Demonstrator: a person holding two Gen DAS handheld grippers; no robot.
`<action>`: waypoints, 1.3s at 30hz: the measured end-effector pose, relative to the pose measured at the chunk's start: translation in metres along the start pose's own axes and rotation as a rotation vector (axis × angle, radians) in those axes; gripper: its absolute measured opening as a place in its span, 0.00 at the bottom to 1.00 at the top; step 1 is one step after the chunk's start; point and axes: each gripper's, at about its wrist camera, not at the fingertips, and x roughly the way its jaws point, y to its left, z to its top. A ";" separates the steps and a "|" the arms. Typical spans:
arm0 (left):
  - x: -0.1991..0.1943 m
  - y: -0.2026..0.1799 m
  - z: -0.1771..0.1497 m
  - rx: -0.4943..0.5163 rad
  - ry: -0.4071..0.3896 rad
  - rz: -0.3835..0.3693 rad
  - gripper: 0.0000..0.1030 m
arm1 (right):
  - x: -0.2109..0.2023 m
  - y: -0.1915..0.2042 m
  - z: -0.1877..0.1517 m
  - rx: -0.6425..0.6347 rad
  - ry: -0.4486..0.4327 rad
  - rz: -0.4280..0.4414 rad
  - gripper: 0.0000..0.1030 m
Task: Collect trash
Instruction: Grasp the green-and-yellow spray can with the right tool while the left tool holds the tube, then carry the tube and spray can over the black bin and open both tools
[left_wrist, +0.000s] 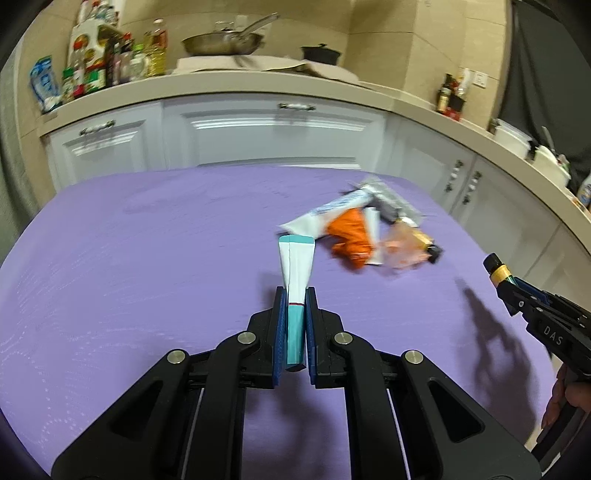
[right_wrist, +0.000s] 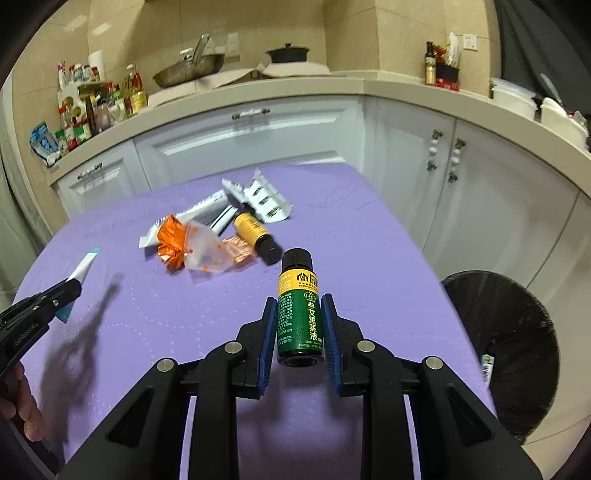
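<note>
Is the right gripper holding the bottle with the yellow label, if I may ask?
No, the right gripper holds the green-labelled bottle; the yellow-labelled bottle lies on the purple cloth.

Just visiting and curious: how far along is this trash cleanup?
Midway, it seems. The left tongs grip a teal-and-white tube, the right tongs a green bottle. Neither is in the black bin yet. A pile remains on the purple table: orange wrapper, yellow bottle, blister pack.

Frying pan (left_wrist: 223, 42), black pot (right_wrist: 287, 53) — condiment bottles (left_wrist: 110, 62) on counter.

purple cloth (left_wrist: 147, 258) bare left, trash heap (right_wrist: 218, 236) far-right
</note>
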 end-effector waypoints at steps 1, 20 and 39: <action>-0.002 -0.008 0.001 0.009 -0.005 -0.011 0.09 | -0.004 -0.005 0.000 0.003 -0.006 -0.004 0.24; -0.002 -0.212 -0.009 0.233 -0.032 -0.271 0.09 | -0.073 -0.164 -0.034 0.185 -0.112 -0.211 0.24; 0.040 -0.342 -0.029 0.411 -0.002 -0.342 0.09 | -0.056 -0.241 -0.054 0.280 -0.097 -0.237 0.24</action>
